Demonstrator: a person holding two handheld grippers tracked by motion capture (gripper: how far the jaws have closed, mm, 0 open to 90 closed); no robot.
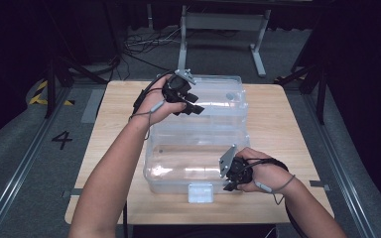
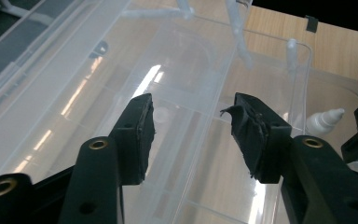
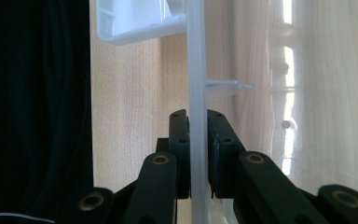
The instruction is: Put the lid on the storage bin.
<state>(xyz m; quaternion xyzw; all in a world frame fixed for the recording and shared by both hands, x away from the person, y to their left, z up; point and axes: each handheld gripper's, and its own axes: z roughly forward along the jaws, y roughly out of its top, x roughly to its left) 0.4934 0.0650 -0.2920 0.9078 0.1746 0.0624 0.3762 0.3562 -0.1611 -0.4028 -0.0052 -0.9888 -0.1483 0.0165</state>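
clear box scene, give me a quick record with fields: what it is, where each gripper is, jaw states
thing: clear plastic box with its lid swung open, on a wooden table
right gripper: shut on the box's front wall, near the right front corner
left gripper: jaws apart, nothing between them, above the open lid
inside: small white bottle
latch: white, front centre

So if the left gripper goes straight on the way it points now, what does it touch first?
Most likely the clear plastic box. The left gripper has open jaws with nothing between them, aimed down at a ridge inside the box. The small white bottle lies off to the side. Depth through clear plastic is hard to judge.
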